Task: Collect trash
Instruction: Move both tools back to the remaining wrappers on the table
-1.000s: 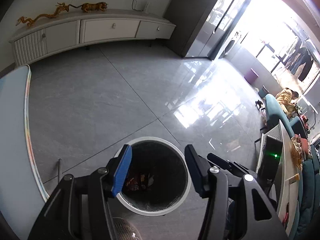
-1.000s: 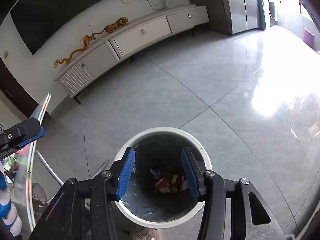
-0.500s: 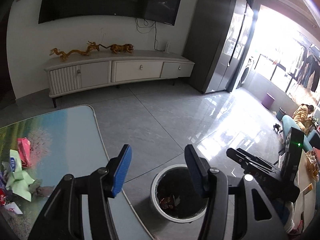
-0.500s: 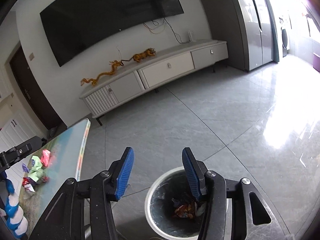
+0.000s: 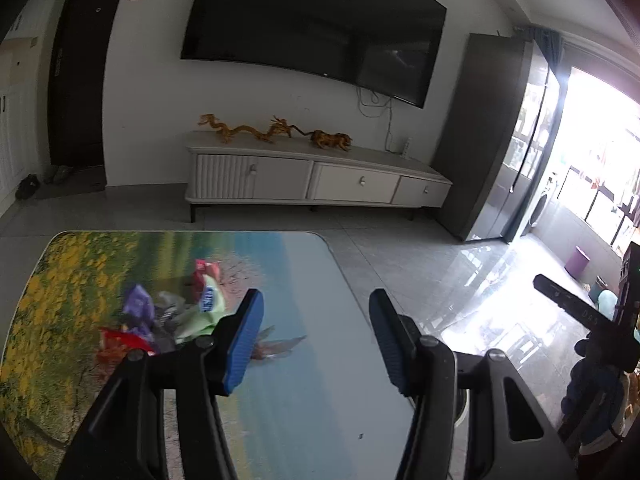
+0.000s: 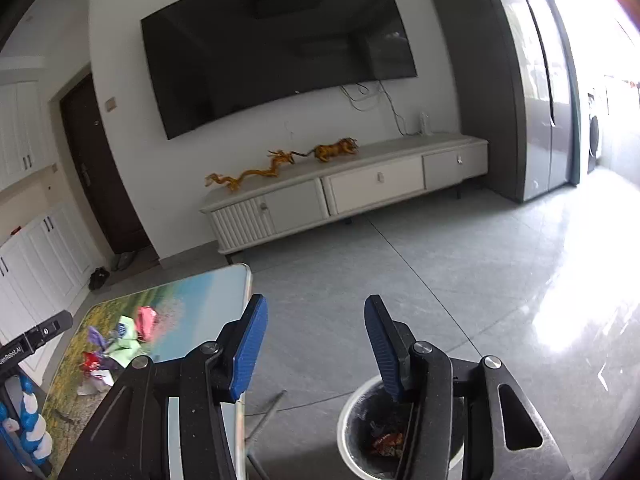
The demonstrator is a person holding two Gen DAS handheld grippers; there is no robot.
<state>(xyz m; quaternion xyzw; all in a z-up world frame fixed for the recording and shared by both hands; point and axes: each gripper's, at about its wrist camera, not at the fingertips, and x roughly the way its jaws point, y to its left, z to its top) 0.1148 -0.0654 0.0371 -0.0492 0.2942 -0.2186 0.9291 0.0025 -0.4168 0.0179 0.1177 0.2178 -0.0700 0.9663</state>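
Note:
A heap of crumpled wrappers (image 5: 168, 316), red, green and purple, lies on the picture-printed table (image 5: 304, 392). My left gripper (image 5: 316, 338) is open and empty above the table, to the right of the heap. My right gripper (image 6: 316, 350) is open and empty over the floor, above and left of the white-rimmed trash bin (image 6: 352, 436), which holds wrappers. The heap (image 6: 120, 340) and table (image 6: 200, 308) also show at the left of the right wrist view.
A white TV cabinet (image 5: 312, 180) with gold dragon figures stands against the far wall under a large TV (image 5: 312, 28). A dark tall cabinet (image 5: 500, 140) stands at the right. Grey tiled floor (image 6: 440, 280) lies between table and cabinet.
Both grippers have lifted up and away from the bin and swung left towards the table. The wrapper heap has come into view. Both stay open and empty.

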